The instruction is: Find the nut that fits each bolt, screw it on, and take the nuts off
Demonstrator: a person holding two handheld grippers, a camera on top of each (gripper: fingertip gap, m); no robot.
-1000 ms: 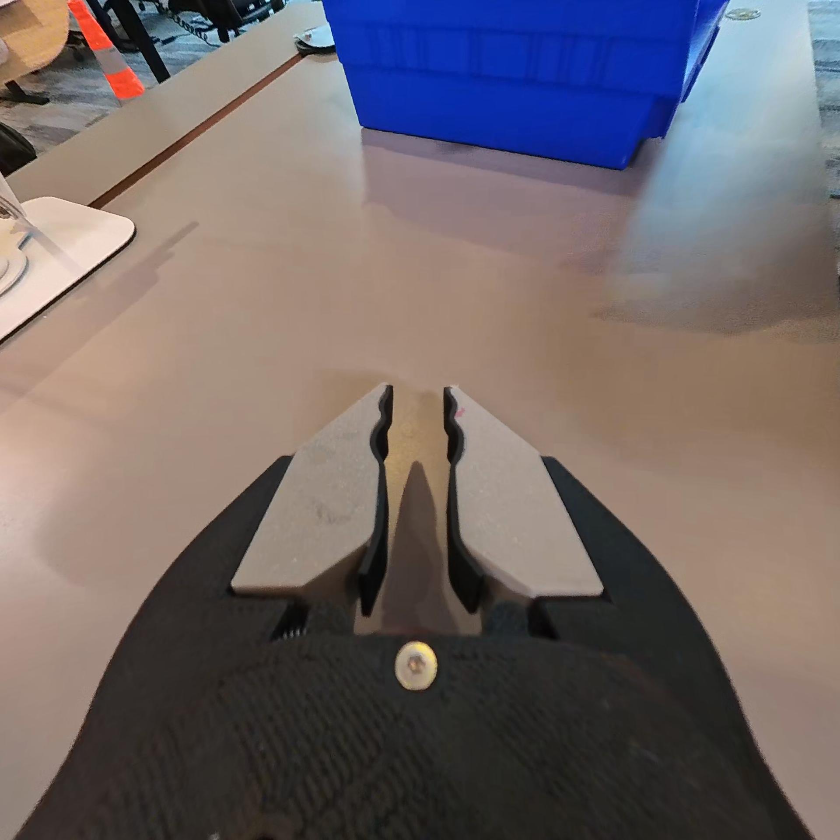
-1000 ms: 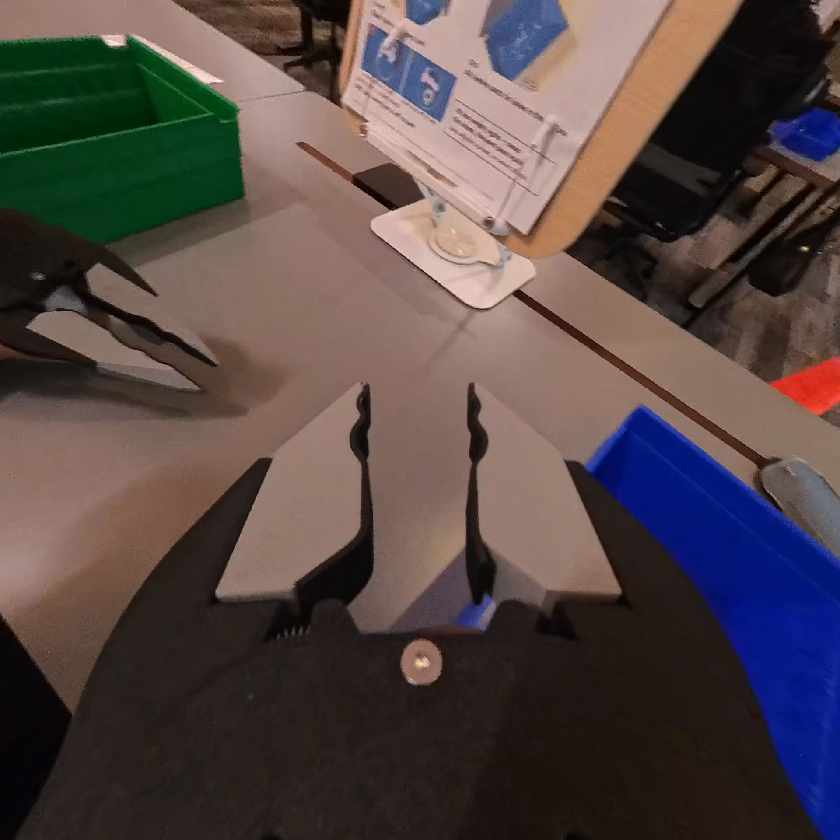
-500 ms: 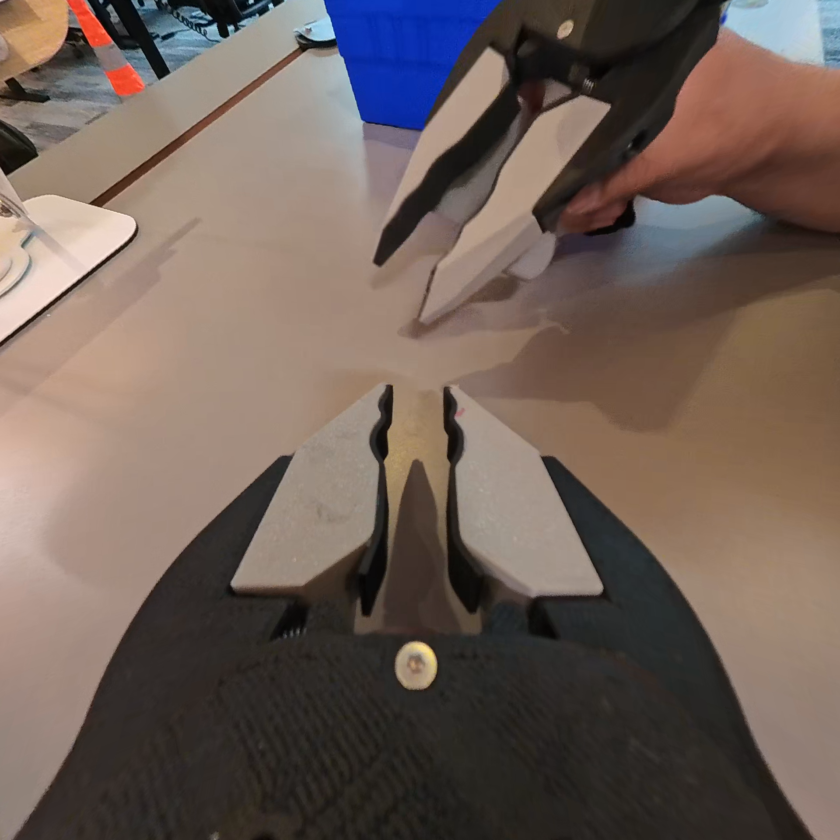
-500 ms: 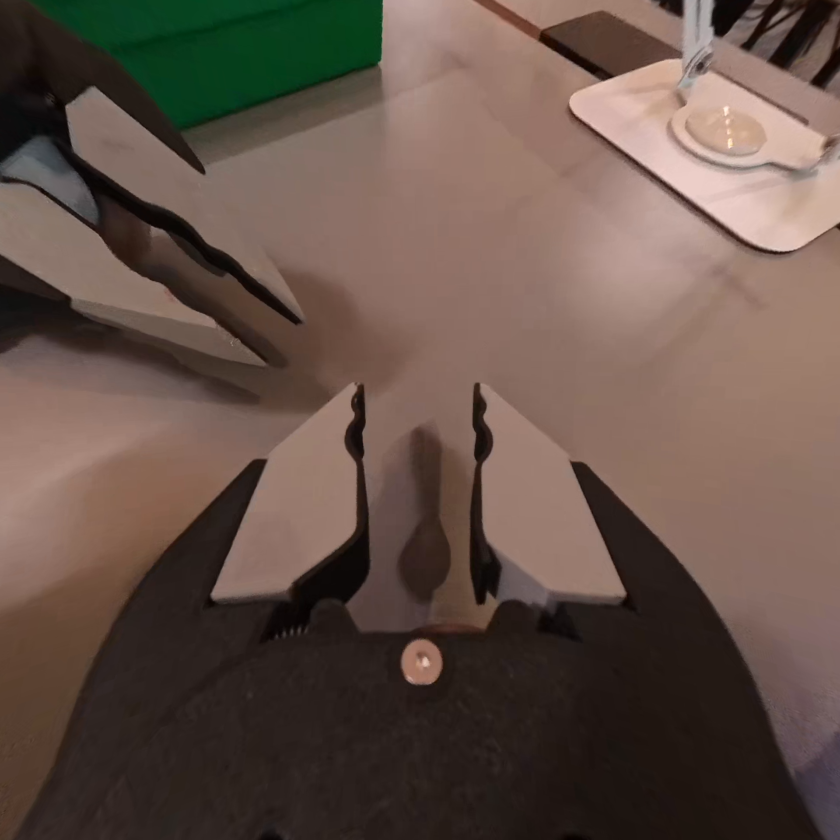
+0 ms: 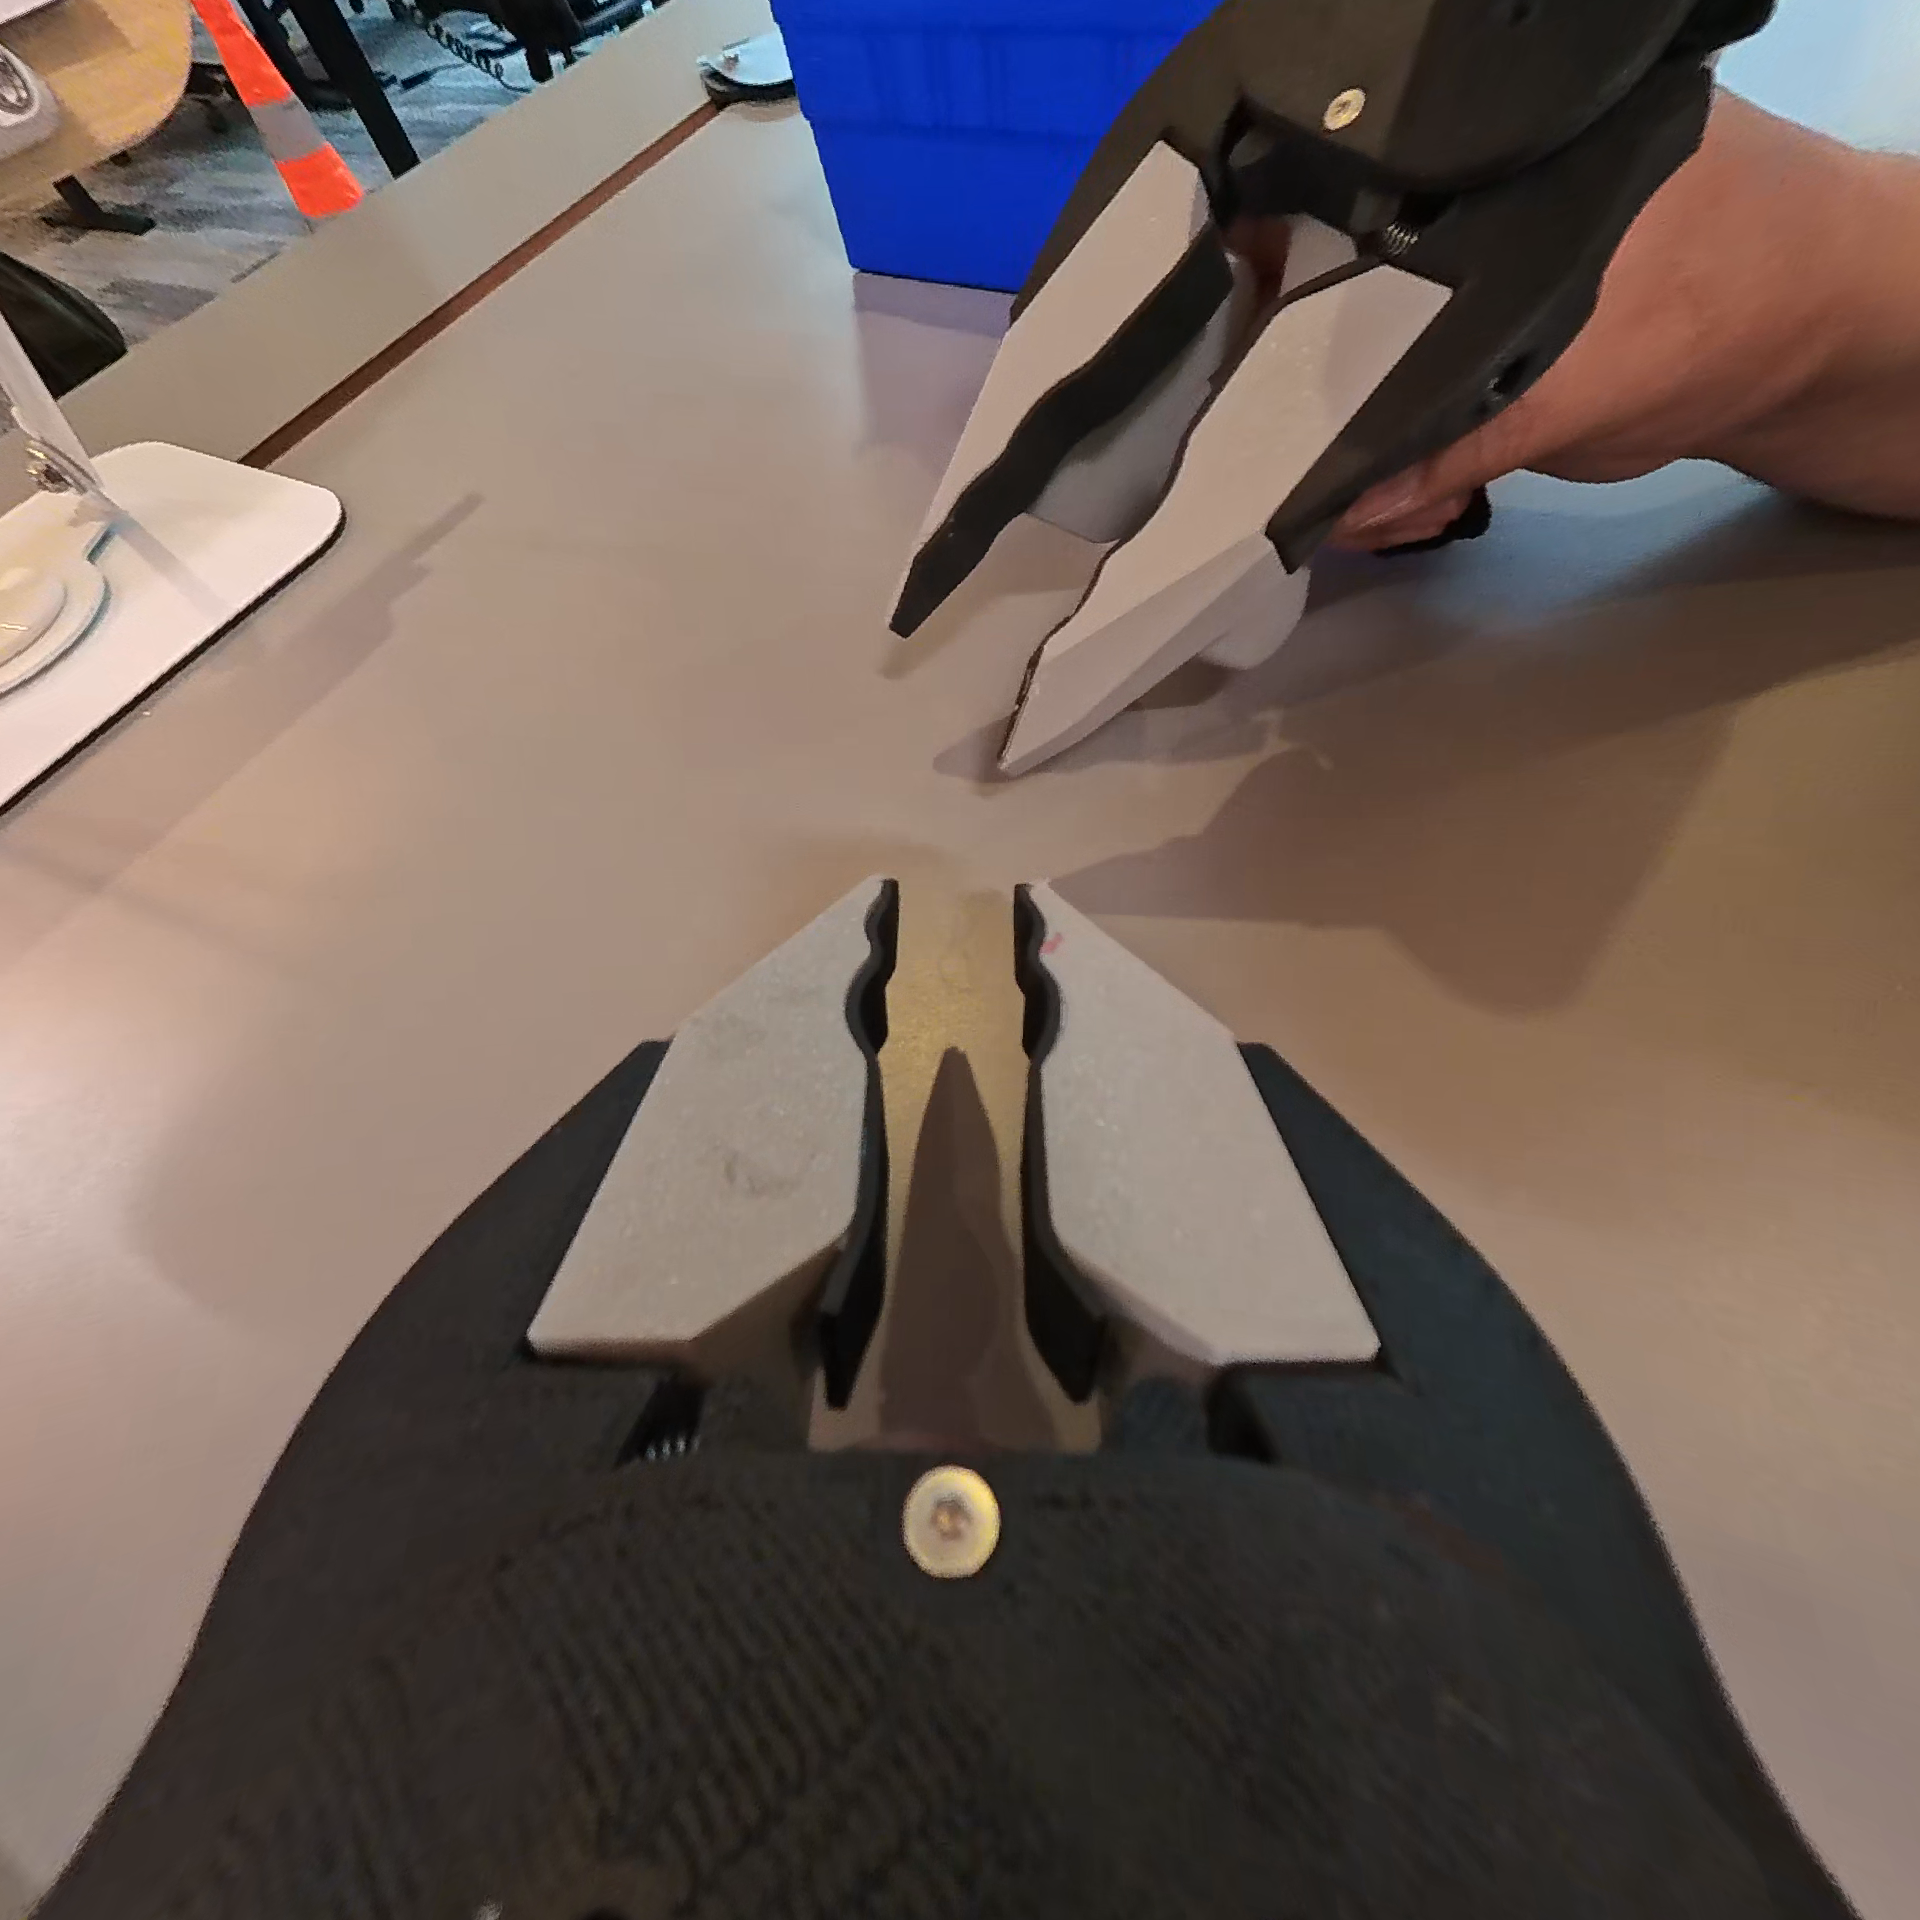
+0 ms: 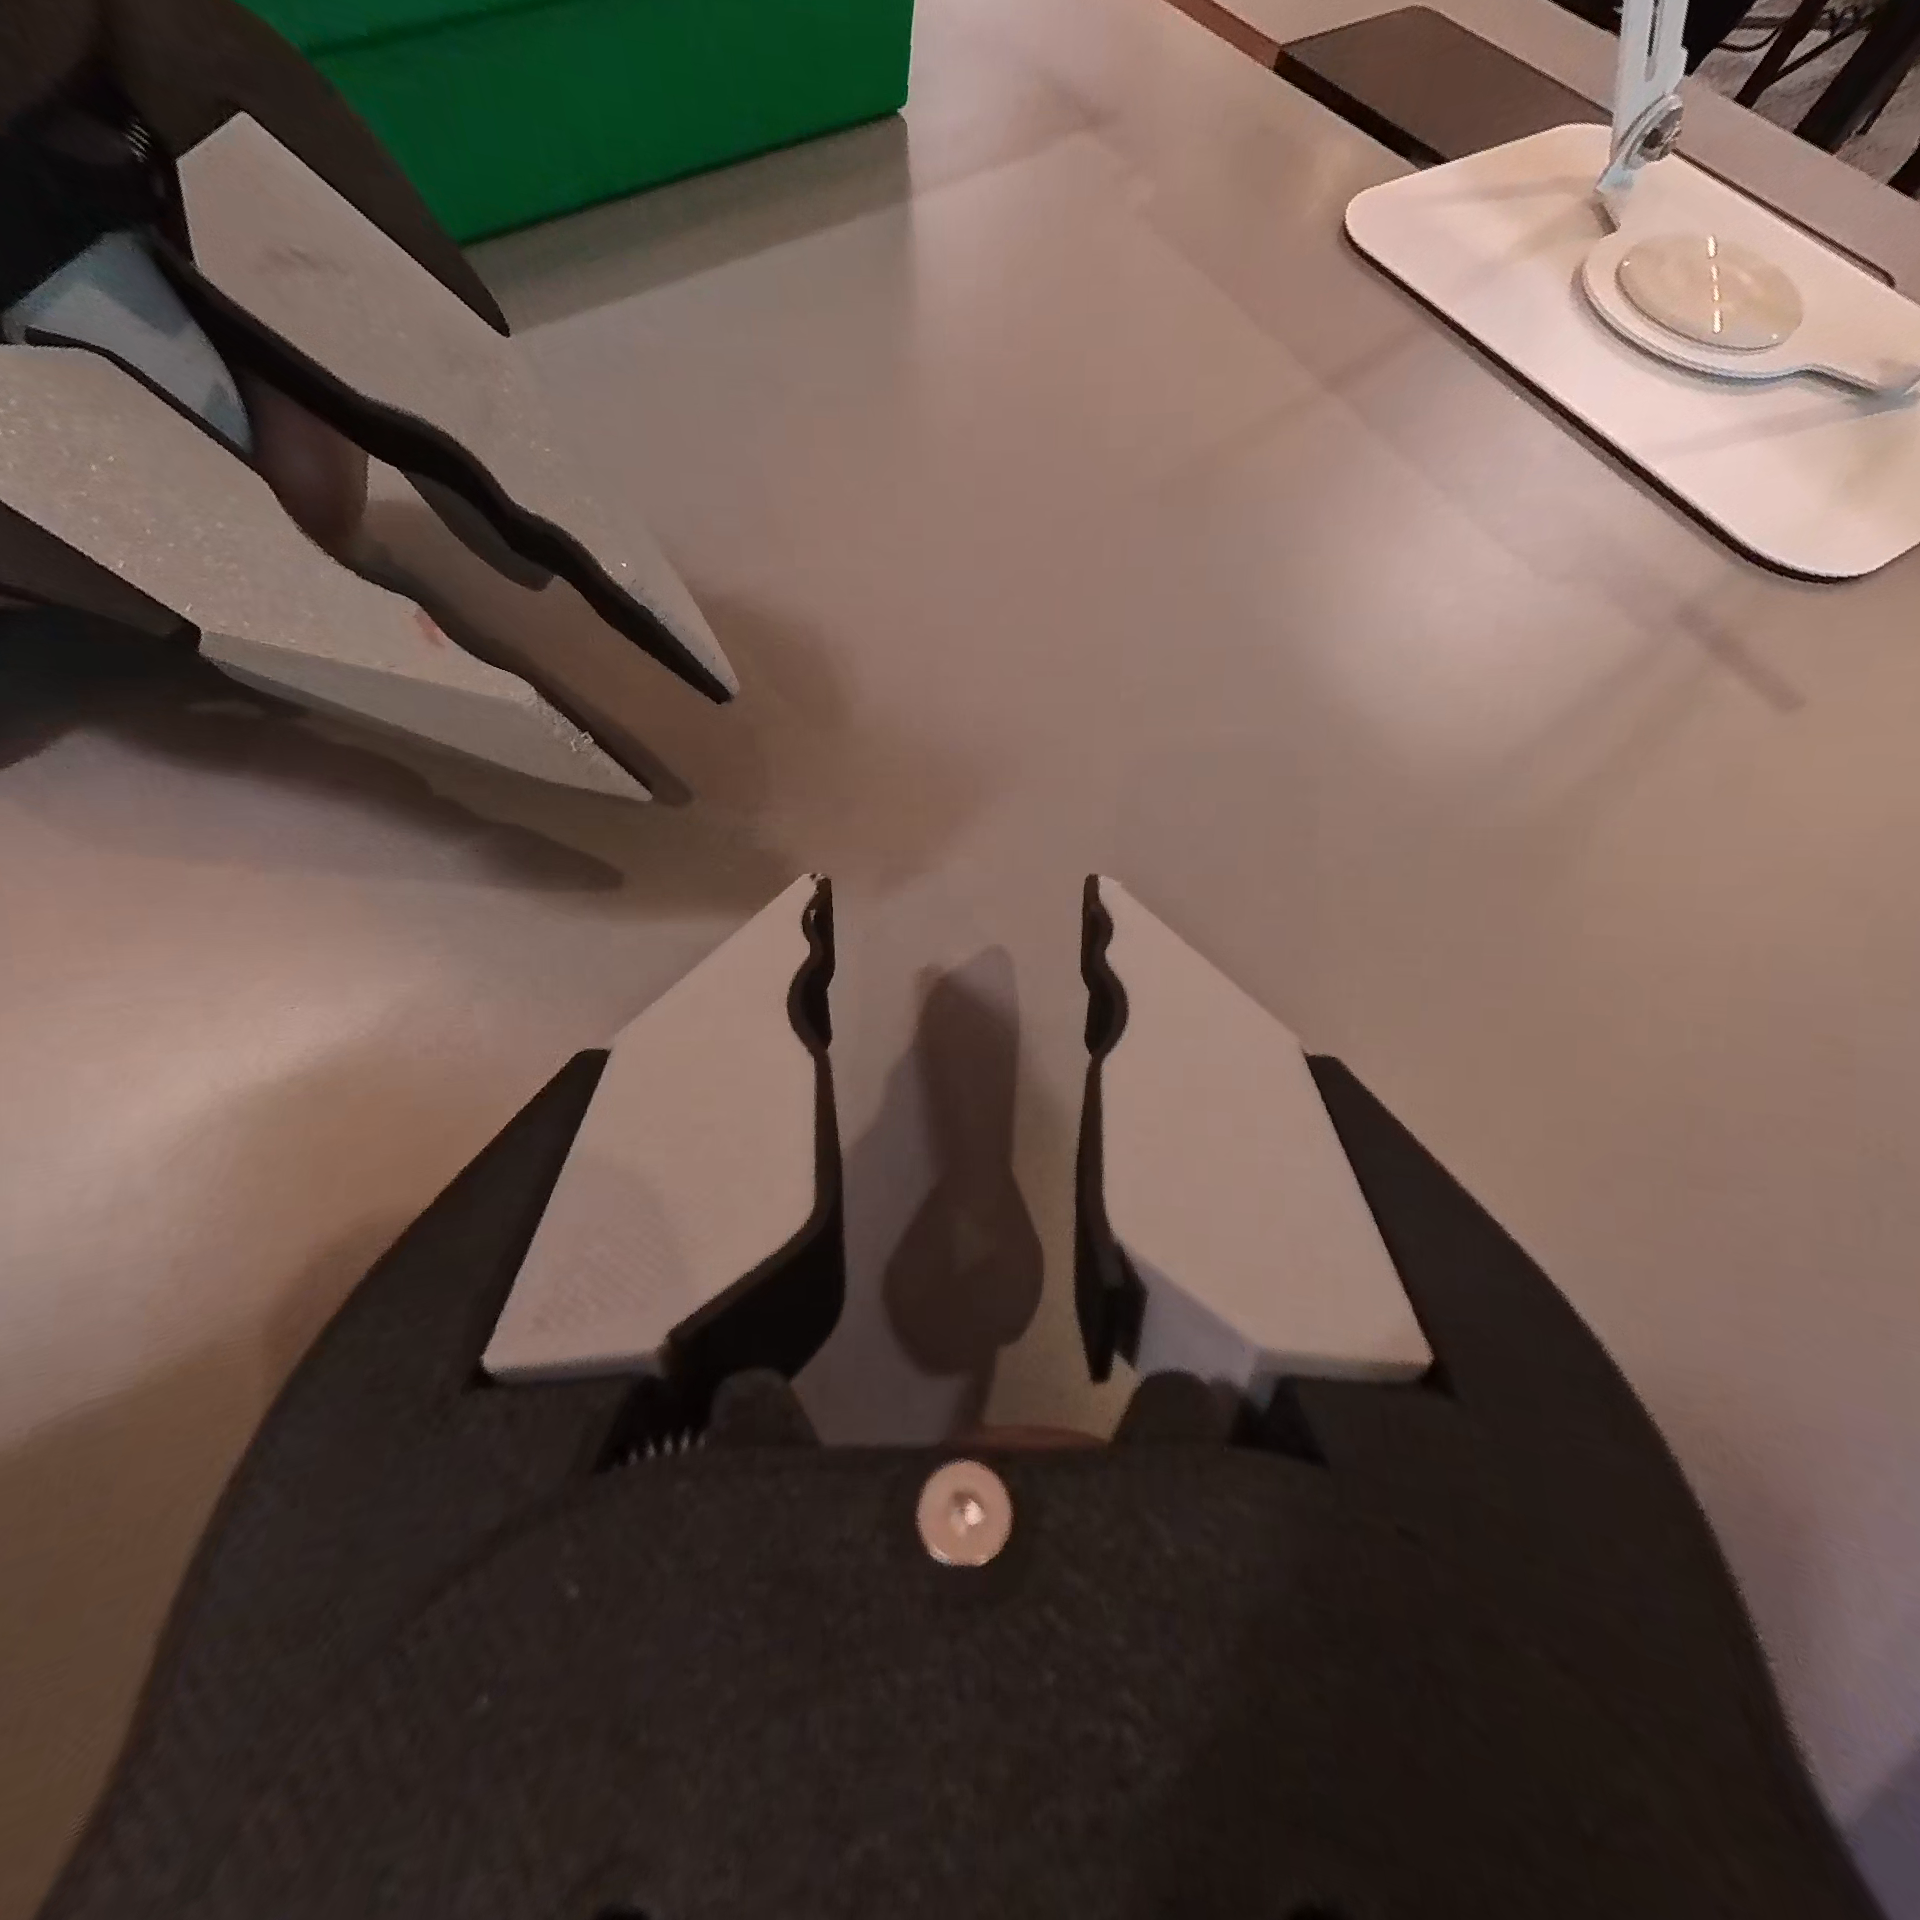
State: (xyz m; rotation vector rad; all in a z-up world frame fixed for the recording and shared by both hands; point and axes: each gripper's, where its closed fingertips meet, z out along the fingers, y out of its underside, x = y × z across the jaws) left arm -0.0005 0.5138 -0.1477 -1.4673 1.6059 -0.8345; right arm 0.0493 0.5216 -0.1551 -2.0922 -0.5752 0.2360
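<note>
No nut or bolt shows in either view. My left gripper (image 5: 951,899) lies low over the grey table (image 5: 468,831), its jaws a narrow gap apart and empty. My right gripper (image 6: 956,894) is open and empty, tilted down close to the table. In the left wrist view the right gripper (image 5: 958,694) comes in from the upper right, held by a hand (image 5: 1714,364), its lower fingertip at the table just ahead of my left fingertips. In the right wrist view the left gripper (image 6: 684,743) points in from the left, also open.
A blue bin (image 5: 935,135) stands at the far side of the table behind the right gripper. A green bin (image 6: 623,94) stands behind the left gripper. A white stand base (image 6: 1662,343) sits at the table's edge; it also shows in the left wrist view (image 5: 156,582).
The right gripper swung away from the blue bin, moved toward the left gripper and tilted down to the table. The left gripper has stayed still.
</note>
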